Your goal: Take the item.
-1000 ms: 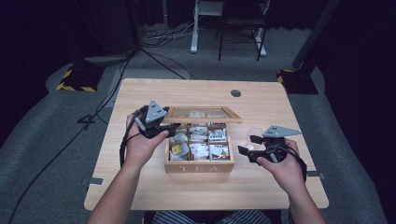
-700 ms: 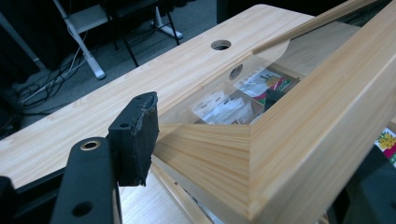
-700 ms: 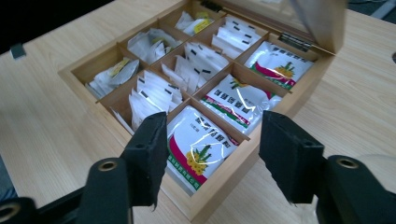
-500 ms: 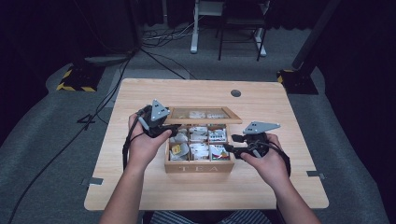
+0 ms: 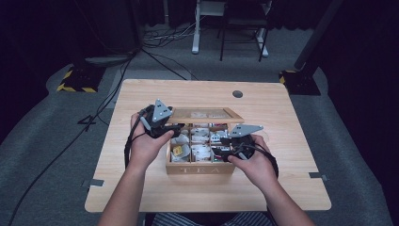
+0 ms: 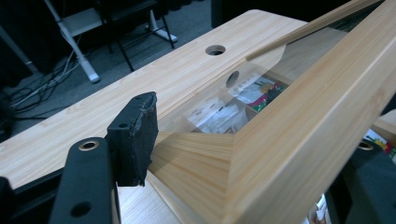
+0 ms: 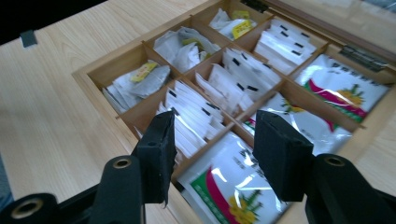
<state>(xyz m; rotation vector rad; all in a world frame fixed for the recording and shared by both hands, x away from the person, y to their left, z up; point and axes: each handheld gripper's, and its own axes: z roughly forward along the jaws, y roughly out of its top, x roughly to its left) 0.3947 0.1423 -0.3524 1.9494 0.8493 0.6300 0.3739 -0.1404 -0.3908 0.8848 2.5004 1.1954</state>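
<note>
A wooden tea box (image 5: 200, 168) stands mid-table, its compartments full of sachets. Its glass-paned lid (image 5: 207, 114) is raised and tilted back. My left gripper (image 5: 171, 129) is shut on the lid's left frame (image 6: 289, 121), which runs between the jaws; its jaws have just been opening a little, and one pad (image 6: 135, 135) still touches the wood. My right gripper (image 5: 221, 141) hovers over the box's front right. Its jaws (image 7: 215, 154) have just been closing partway and stand open above a divider between white sachets (image 7: 196, 116) and a green-and-red packet (image 7: 233, 186), with nothing gripped.
The box sits on a light wooden table (image 5: 282, 117) with a round cable hole (image 5: 237, 94) at the back. Beyond the table, on grey carpet, are a yellow-and-black striped base (image 5: 75, 82), cables and chair legs (image 5: 240, 33).
My right hand has moved left from the bare table beside the box to above its front right compartments, and its jaws have narrowed. The left hand has stayed at the lid.
</note>
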